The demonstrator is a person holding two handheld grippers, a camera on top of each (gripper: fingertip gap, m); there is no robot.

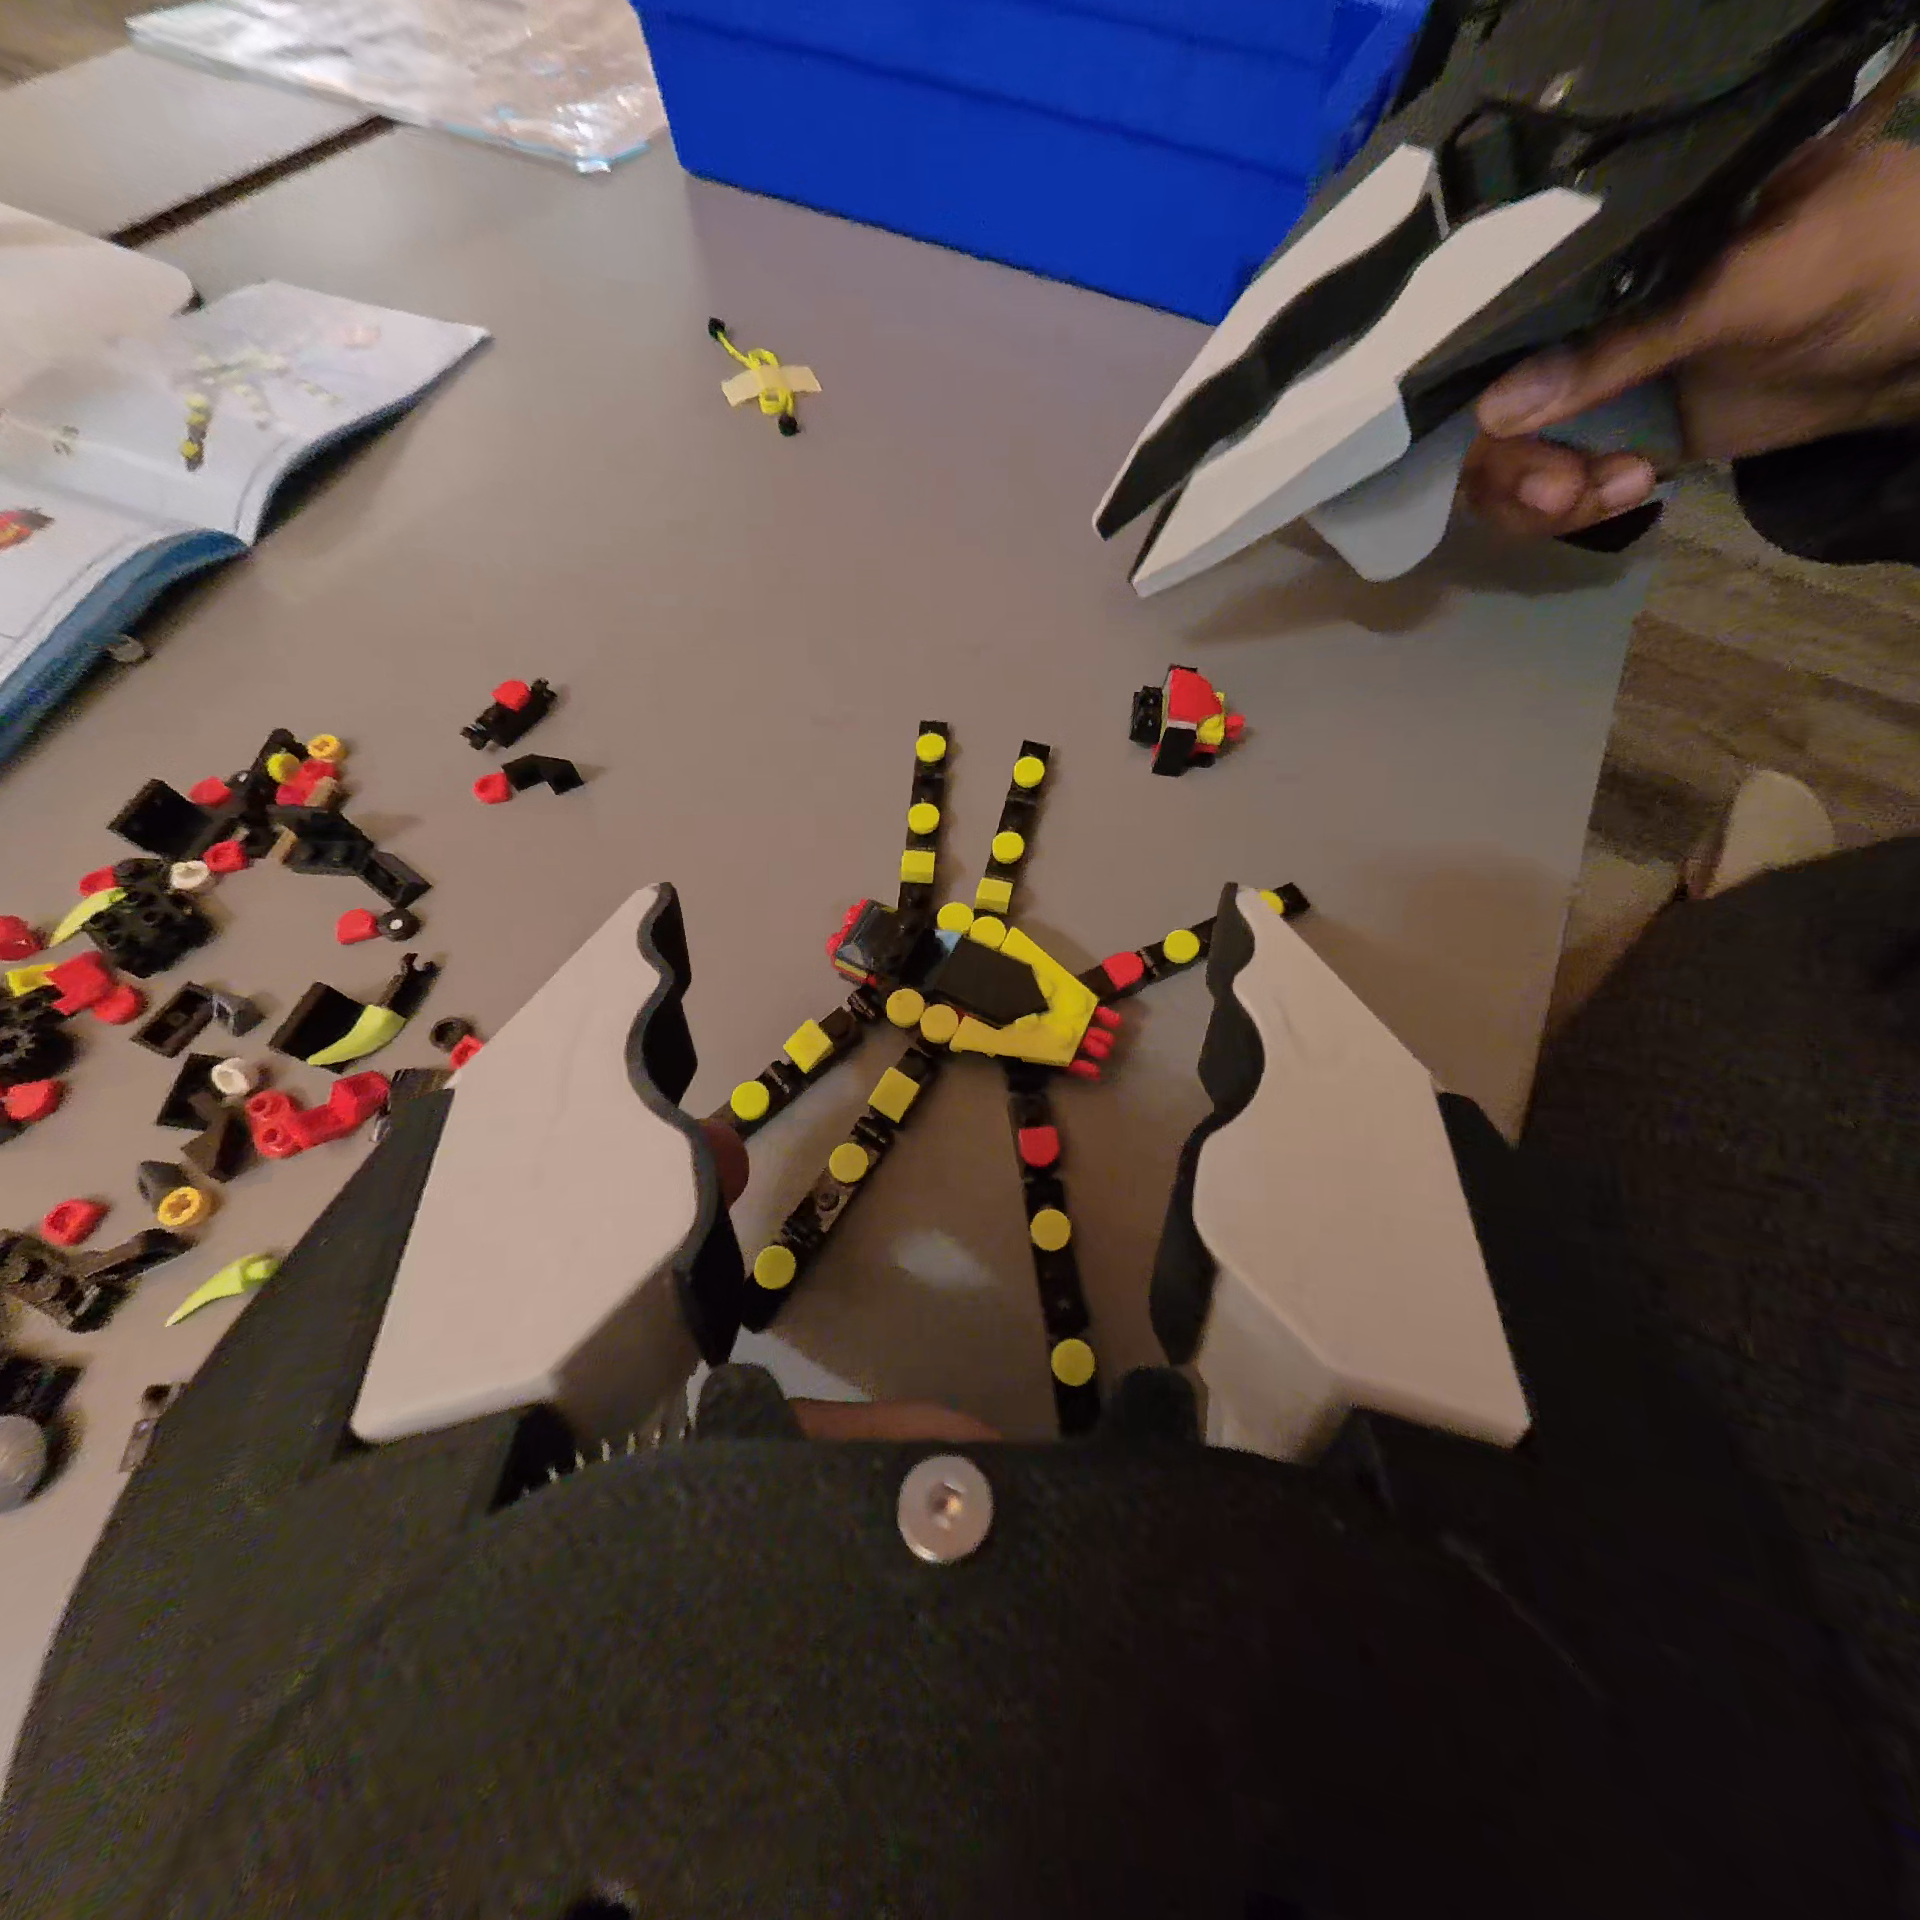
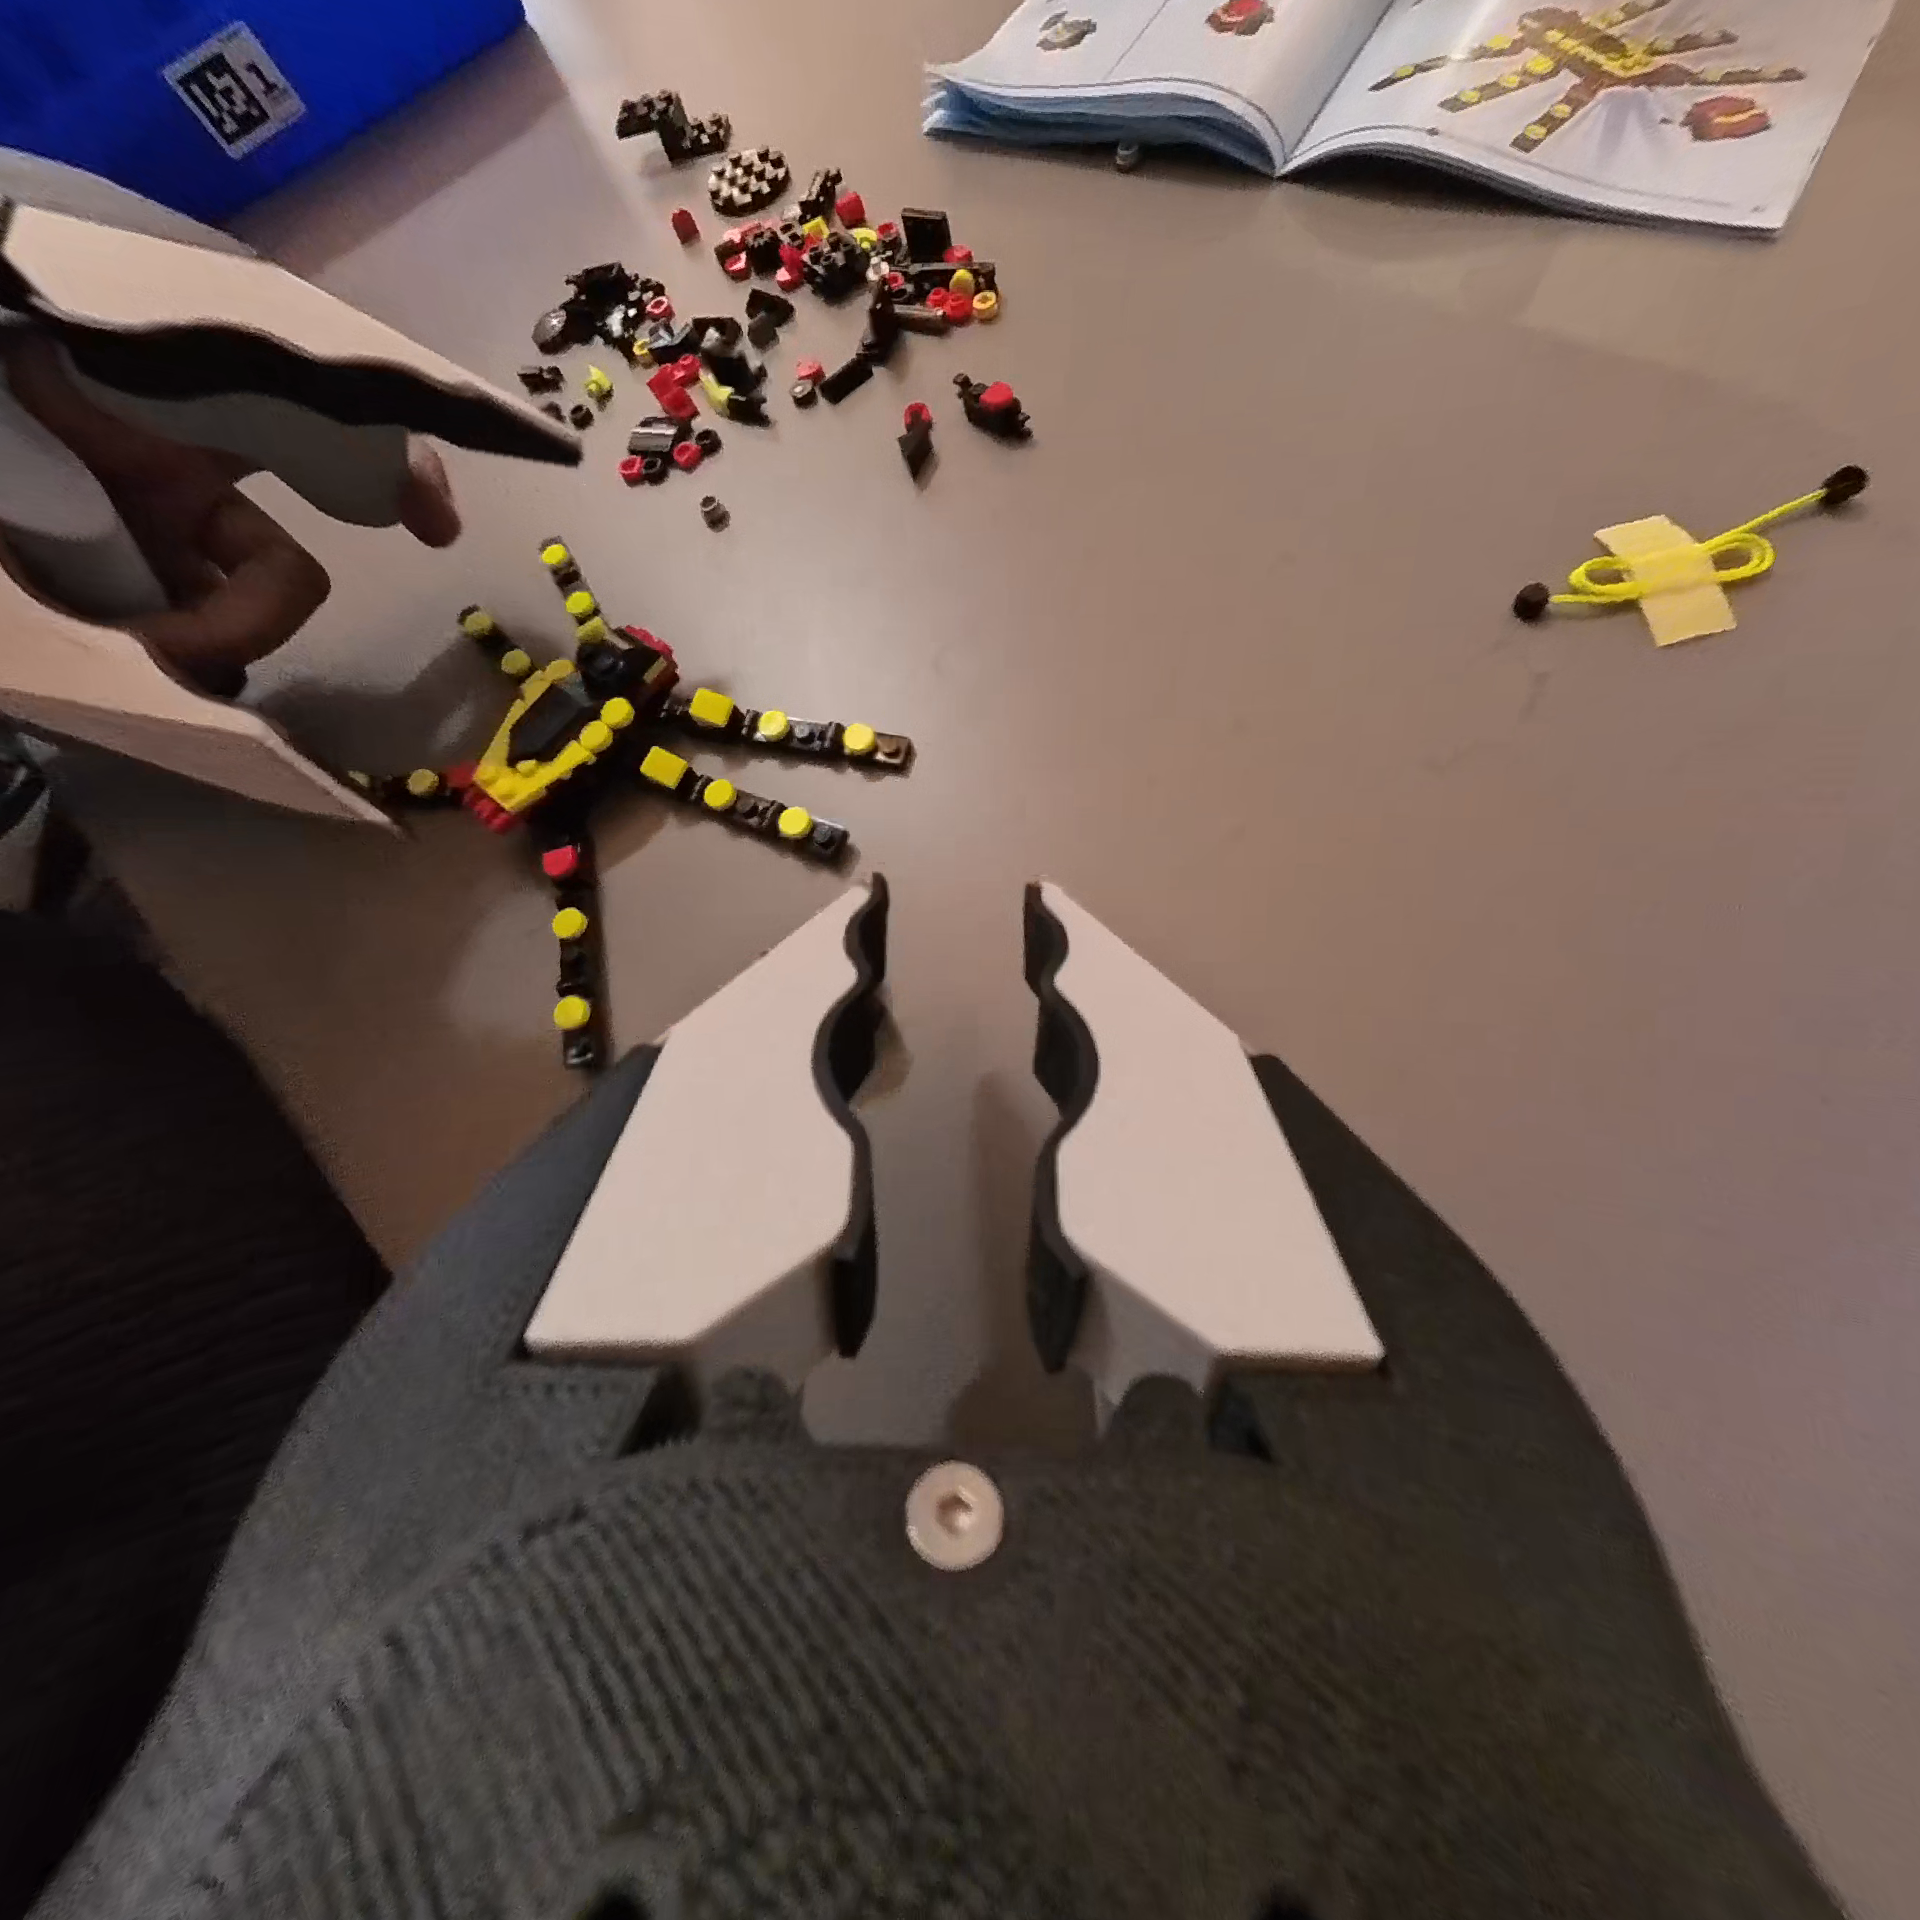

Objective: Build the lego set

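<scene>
Two pale grey fingers of the left gripper stand wide apart and hold nothing, hovering over a lego spider that lies flat on the grey table. Its yellow and black body sits between the fingertips, with long black legs dotted yellow and red spreading outward. Left of it lies a loose pile of bricks in black, red and yellow, and farther left an open instruction booklet. To the right sits a small red and black sub-build. Beyond, a yellow cord with a tape strip lies near a blue bin. The right gripper is slightly parted, empty, above bare table just beside the spider's legs.
</scene>
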